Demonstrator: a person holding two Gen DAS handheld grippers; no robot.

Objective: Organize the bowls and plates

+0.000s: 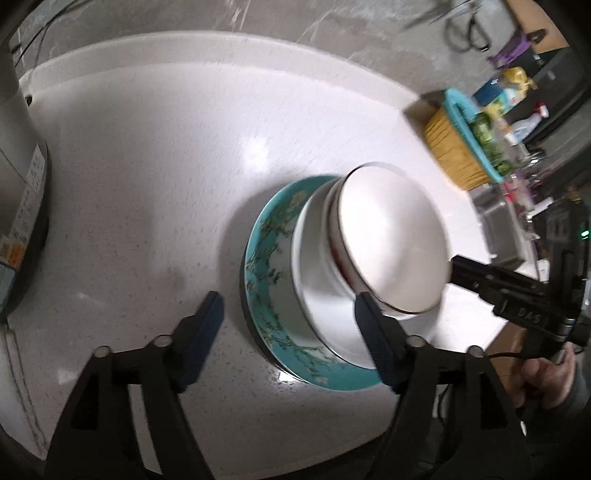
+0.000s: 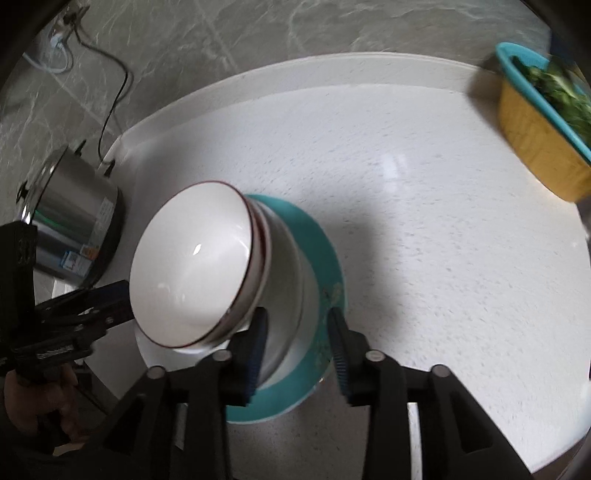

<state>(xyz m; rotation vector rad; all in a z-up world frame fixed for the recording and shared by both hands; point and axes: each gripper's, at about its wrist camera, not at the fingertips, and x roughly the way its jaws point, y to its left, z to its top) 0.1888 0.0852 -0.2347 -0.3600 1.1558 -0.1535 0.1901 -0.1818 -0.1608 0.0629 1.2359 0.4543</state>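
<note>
Left wrist view, white speckled countertop [image 1: 147, 166], grey marble wall [image 1: 295, 18], both grippers agape, empty.

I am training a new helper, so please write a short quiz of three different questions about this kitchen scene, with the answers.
1. True or false: the white bowl with a dark red rim stands at the top of the stack.
2. What lies at the bottom of the stack? A) teal flowered plate B) shiny steel pot C) yellow basket with a teal rim
3. Fill in: the left gripper has its jaws ____, pressing on nothing.

Key: 1 true; 2 A; 3 open
</note>
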